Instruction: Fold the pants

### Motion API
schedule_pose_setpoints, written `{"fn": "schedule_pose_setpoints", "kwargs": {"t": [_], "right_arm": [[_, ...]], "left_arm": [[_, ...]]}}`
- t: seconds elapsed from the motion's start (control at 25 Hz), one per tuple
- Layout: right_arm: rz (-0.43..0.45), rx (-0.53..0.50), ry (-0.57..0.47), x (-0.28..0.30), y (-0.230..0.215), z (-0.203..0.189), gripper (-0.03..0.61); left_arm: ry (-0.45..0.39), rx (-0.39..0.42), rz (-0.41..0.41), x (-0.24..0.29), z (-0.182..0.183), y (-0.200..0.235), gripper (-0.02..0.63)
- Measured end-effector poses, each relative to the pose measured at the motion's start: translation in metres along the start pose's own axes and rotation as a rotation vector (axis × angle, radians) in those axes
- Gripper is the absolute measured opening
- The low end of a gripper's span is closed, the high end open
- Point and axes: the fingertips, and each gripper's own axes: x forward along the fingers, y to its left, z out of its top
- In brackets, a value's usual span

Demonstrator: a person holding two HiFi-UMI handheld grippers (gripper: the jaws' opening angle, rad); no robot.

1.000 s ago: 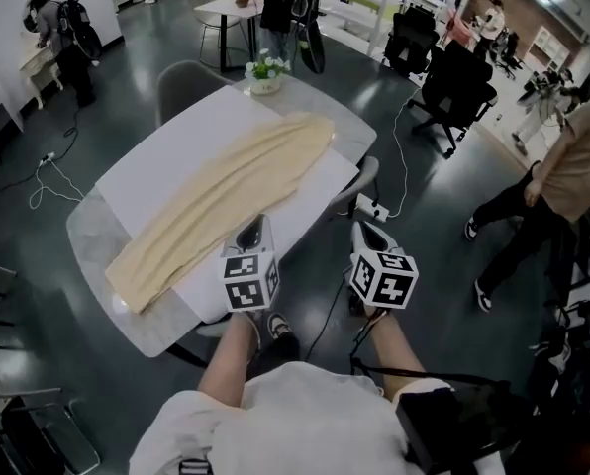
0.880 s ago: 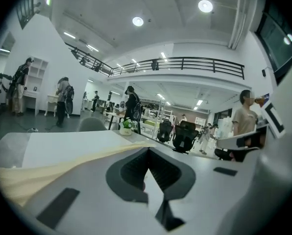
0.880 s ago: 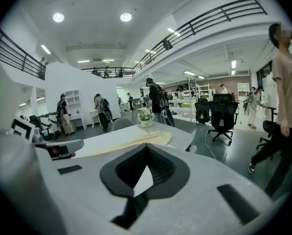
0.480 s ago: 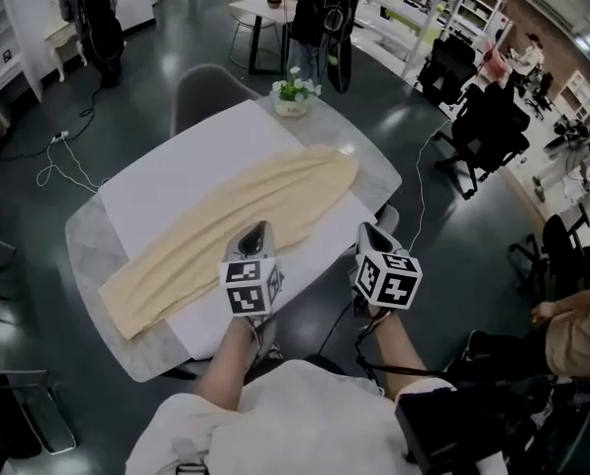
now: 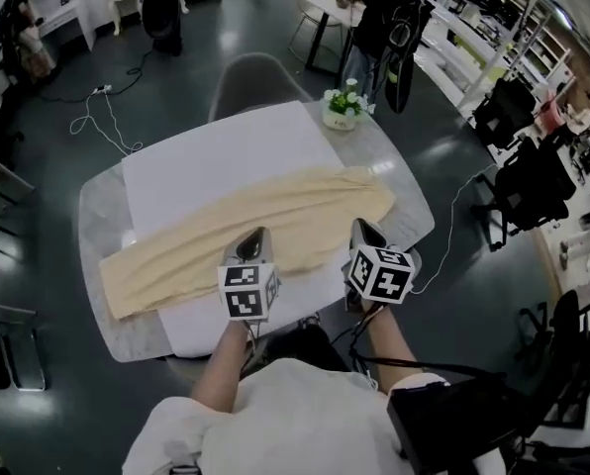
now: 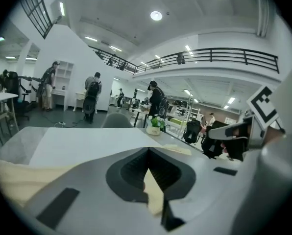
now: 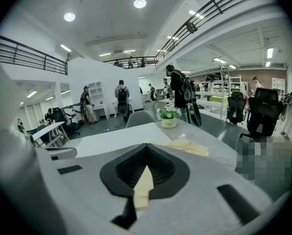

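A pale table point(image 5: 97, 216) is seen filling the middle of the head view, and most of its top is covered by a white sheet point(image 5: 216, 156). The cream pants point(image 5: 275, 216) are laid flat on the sheet in a long band, run from the lower left of the table to its right side, where one end reaches past the sheet onto bare tabletop. A grey chair point(image 5: 250, 72) is set at the far edge, in the upper middle of the frame.

The left gripper point(image 5: 253, 237) is held over the near edge of the pants at lower centre, and its jaws are seen pressed together with nothing pinched. The right gripper point(image 5: 364, 228) is held just to its right, near the right end of the pants, and its jaws are likewise closed on nothing.

A small potted plant point(image 5: 344, 102) is stood at the far right corner of the table.
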Motion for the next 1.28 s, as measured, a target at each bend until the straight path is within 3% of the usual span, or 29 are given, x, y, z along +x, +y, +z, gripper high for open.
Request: {"fn": "schedule_pose_setpoints", "kwargs": {"t": [0.36,0.6,0.8,1.16,1.28], "right_arm": [[0.286,-0.095,0.069,0.099,0.014,0.041,-0.008],[0.383,-0.169,0.063,0.109,0.041,0.055,-0.008],[0.379,-0.170,0.066,0.104,0.047,0.056,-0.008],[0.293,-0.147,0.077,0.095,0.018,0.048,-0.005],[0.277,-0.145,0.089,0.089,0.004,0.044,0.064]], "left_arm": [[-0.024,-0.077,0.268,0.042,0.024,0.023,0.005],[-0.051,-0.127,0.374,0.028,0.028,0.041,0.005],[-0.039,-0.122,0.391,0.018,0.030,0.047,0.005],[-0.038,-0.085,0.337,0.024,0.038,0.039,0.005],[-0.019,-0.074,0.319,0.030,0.033,0.033,0.005]]}}
